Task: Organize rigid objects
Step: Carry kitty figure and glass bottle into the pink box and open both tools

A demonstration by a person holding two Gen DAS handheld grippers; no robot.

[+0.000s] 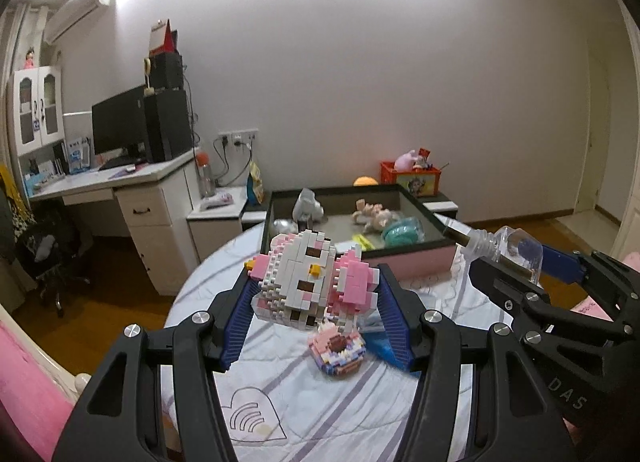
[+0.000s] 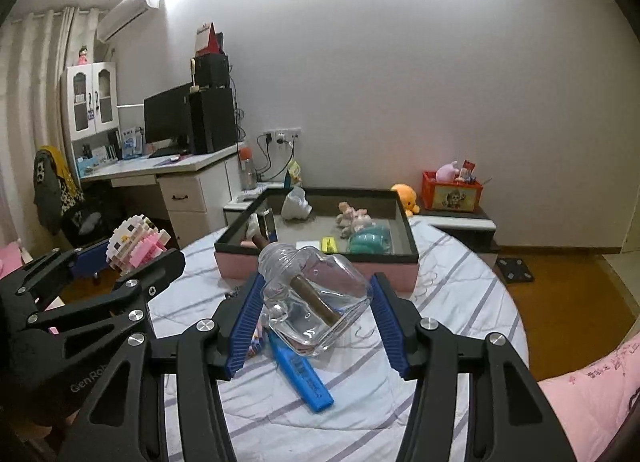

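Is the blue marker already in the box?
No. In the right wrist view the blue marker lies on the striped tablecloth, below the held glass bottle and short of the box.

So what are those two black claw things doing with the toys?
A person is tidying up with a grabber in each hand. The left gripper holds a pink and white block kitty up off the round table. The right gripper holds a clear glass bottle with a brown roll inside. Both are in the air in front of the pink box, which already has some toys in it. A small block cake and a blue bar lie on the table.
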